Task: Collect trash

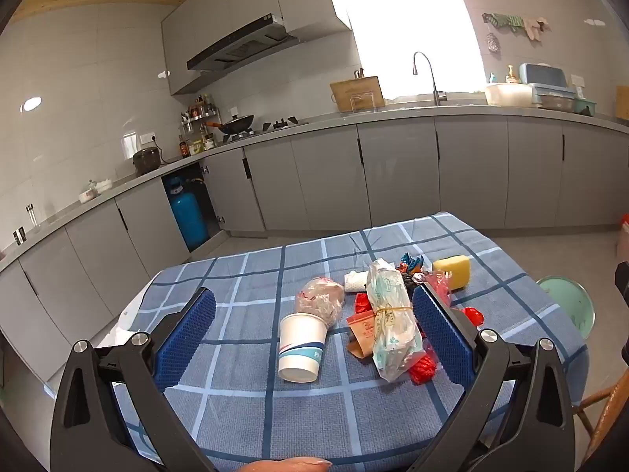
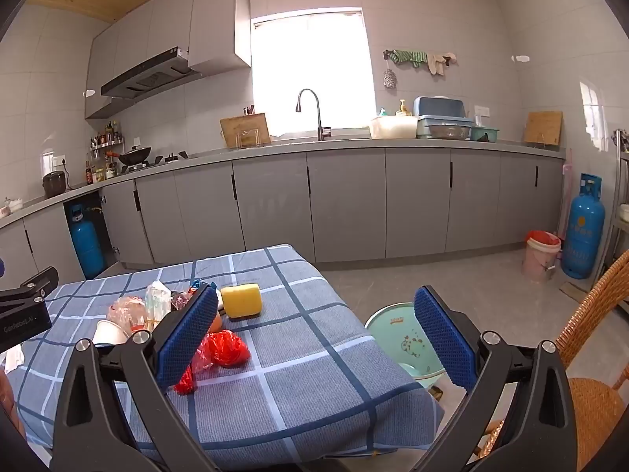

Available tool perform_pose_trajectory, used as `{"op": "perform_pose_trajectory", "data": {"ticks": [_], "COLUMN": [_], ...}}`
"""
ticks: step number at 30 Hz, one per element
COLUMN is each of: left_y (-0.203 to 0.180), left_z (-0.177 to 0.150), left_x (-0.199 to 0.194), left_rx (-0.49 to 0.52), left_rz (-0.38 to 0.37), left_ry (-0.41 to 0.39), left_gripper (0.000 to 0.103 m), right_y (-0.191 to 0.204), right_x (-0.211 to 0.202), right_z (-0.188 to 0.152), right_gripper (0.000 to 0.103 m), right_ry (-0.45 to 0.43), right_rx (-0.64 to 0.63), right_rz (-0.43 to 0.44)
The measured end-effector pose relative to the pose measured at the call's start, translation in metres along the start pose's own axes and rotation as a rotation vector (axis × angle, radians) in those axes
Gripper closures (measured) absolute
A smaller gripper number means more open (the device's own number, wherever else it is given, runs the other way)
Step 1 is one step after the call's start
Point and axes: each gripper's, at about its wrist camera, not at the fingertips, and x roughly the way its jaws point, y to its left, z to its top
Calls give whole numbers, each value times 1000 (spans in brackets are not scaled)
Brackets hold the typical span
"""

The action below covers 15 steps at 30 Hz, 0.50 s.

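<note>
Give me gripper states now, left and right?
Left gripper: open, holding nothing; paper cup lies between its fingers, untouched.
Right gripper: open, holding nothing.

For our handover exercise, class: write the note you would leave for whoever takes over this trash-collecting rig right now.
Left hand-held gripper: open, holding nothing, aimed at the trash pile.
Right hand-held gripper: open, holding nothing, over the table's right edge.
On the checked tablecloth: paper cup on its side, banded plastic bag, crumpled clear bag, red wrappers, yellow sponge.
Green bin stands on the floor beside the table.
Done: nothing collected yet.
Left: all the trash on the table.
</note>
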Motion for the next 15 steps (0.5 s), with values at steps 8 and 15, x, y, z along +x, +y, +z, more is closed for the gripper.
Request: {"op": "perform_pose_trajectory", "data": {"ticks": [8,15], "left_y": [0,1], "left_z": [0,0], "left_x": [0,0], "left_rx": [3,0], "left_rz": [3,1], "left_ry": [-3,-3], "left_gripper": [4,4], "right_y": [-1,-2], "right_x": [2,2], "right_z": [-2,-1], "right_gripper": [5,5], "right_ry": [1,2], "right_rx": [1,2], "right_rz": [0,0]}}
